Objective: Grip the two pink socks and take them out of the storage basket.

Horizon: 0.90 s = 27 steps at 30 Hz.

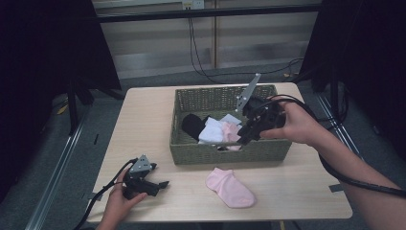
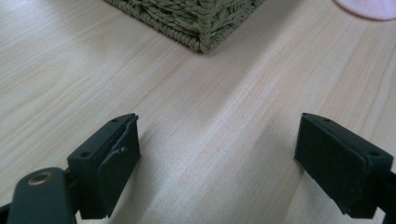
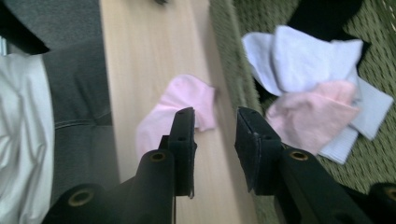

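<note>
- Pink sock [image 3: 312, 112] in basket [image 1: 189, 146], lying on white socks [image 3: 303, 56], black sock [image 1: 192, 125] beside; 2nd pink sock [image 1: 230, 188] on table [image 1: 143, 124] in front of basket.
- Right gripper [image 3: 215, 116] over basket's front wall, jaws part-open, nothing between.
- Left gripper [image 2: 217, 140] resting on table, jaws wide, empty.
- Risk: catching white sock along with pink one, or snagging wicker rim, given overlapping pile.
</note>
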Available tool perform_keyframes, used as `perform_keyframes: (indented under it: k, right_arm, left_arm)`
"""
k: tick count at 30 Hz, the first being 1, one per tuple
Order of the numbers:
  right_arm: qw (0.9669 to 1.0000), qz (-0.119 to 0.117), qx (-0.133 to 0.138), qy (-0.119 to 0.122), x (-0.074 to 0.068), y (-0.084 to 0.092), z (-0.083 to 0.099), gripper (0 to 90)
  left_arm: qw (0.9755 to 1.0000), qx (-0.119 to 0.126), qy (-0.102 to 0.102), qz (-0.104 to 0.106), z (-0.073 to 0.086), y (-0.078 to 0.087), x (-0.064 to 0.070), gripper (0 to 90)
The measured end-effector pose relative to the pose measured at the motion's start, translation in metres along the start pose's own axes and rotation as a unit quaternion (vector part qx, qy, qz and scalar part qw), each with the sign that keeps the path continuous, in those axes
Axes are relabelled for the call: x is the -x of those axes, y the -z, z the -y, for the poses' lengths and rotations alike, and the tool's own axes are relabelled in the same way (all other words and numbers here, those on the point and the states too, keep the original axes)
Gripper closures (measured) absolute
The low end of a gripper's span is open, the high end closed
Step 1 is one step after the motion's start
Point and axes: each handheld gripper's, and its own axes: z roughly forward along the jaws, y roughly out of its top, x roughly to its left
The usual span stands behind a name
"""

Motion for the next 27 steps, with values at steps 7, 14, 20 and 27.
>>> perform_keyframes:
  k: [7, 14, 20, 27]
  right_arm:
    - [0.9991, 0.023, -0.014, -0.033, 0.033, -0.021, 0.004, 64.1]
    - [0.9968, 0.043, -0.028, -0.061, 0.056, -0.038, 0.004, 60.5]
    - [0.9946, 0.054, -0.038, -0.080, 0.074, -0.059, 0.003, 57.1]
    - [0.9940, 0.047, -0.038, -0.091, 0.088, -0.087, 0.007, 56.0]
  left_arm:
    - [1.0000, 0.001, -0.001, 0.000, 0.000, 0.000, 0.000, 13.5]
    - [1.0000, 0.000, -0.001, 0.000, 0.000, 0.000, 0.000, 13.5]
    - [1.0000, 0.000, -0.001, 0.000, 0.000, 0.000, 0.000, 13.5]
    - [1.0000, 0.001, 0.001, 0.000, 0.000, 0.000, 0.000, 13.5]
